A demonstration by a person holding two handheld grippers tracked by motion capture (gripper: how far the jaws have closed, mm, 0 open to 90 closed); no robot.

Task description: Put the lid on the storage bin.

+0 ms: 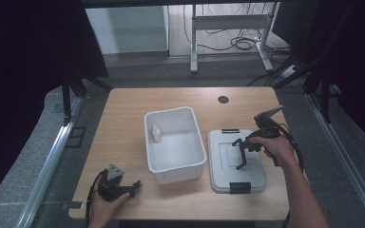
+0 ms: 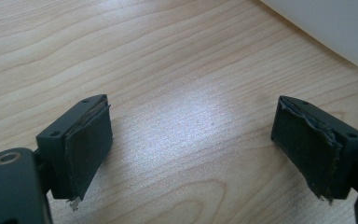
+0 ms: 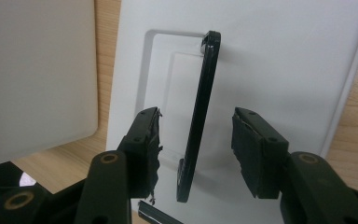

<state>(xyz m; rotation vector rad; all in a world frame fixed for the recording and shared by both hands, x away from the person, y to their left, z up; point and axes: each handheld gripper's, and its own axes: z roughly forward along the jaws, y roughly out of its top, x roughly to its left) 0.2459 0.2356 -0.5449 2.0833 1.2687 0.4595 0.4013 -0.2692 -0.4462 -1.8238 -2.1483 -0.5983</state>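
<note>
Risk: the right gripper [image 3: 196, 149] has its jaws apart astride the lid's [image 1: 218, 156] raised black handle [image 3: 200, 112], pads clear of it. The handle sits nearer one pad; an off-centre close could skew the lid, which lies by the counter's [image 1: 128, 118] right edge.

Left gripper [image 2: 191, 149]: jaws apart, empty, near-left corner.

Count: one lid, one bin [image 1: 190, 168], one bottle [image 1: 156, 133].
</note>
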